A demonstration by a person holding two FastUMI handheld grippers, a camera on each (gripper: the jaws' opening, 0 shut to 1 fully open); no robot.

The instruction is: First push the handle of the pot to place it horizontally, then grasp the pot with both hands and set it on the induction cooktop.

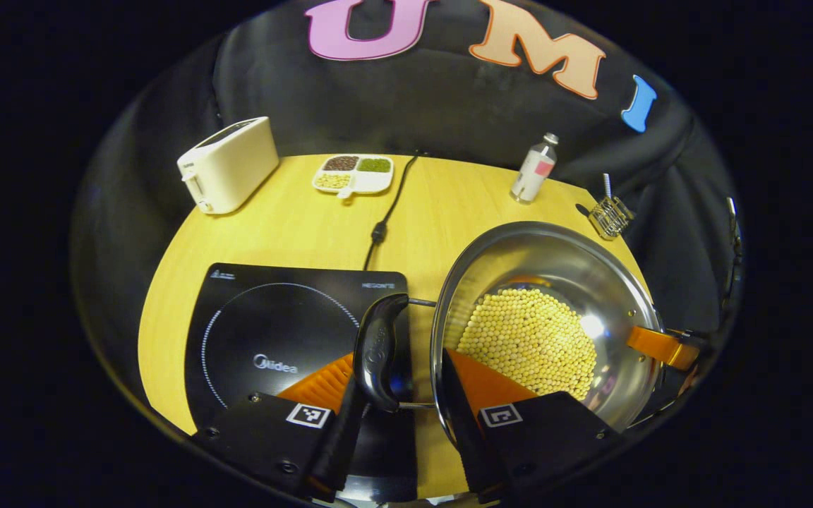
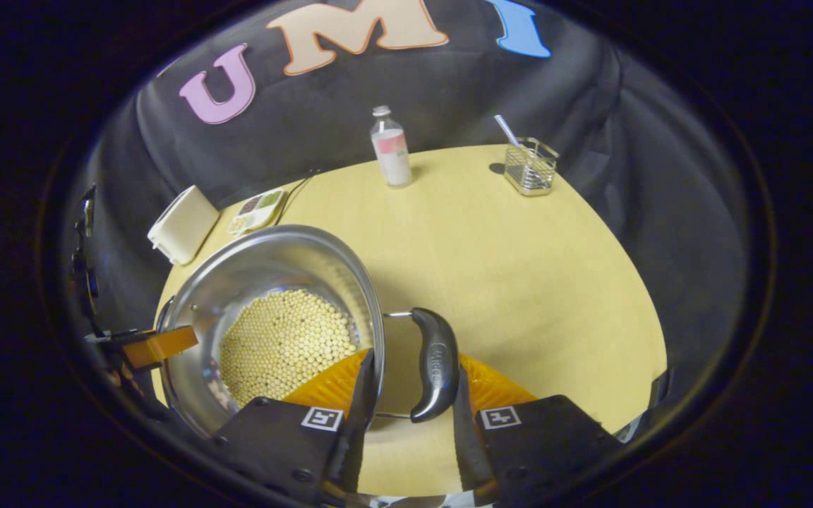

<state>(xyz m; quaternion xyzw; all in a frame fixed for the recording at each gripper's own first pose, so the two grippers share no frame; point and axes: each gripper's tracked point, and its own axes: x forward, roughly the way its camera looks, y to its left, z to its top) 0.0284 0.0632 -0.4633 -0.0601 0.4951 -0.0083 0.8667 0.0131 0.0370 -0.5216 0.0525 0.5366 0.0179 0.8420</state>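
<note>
Yellow table [image 2: 519,282] carries the steel pot [image 1: 562,261] of beans [image 1: 530,339] at 3 o'clock of the cooktop [image 1: 272,331]. Left gripper [image 1: 406,391] straddles the pot's rim and its left handle [image 1: 380,349], whether clenched I cannot tell. Right gripper [image 2: 410,395] likewise brackets rim and right handle [image 2: 435,363], grip unclear. Toaster [image 1: 226,166], tray [image 1: 353,174], bottle [image 2: 390,148], wire basket [image 2: 530,168] line the 12 o'clock edge

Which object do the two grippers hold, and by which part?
The pot, by its rim beside each black side handle: left gripper at one, right gripper at the other.
</note>
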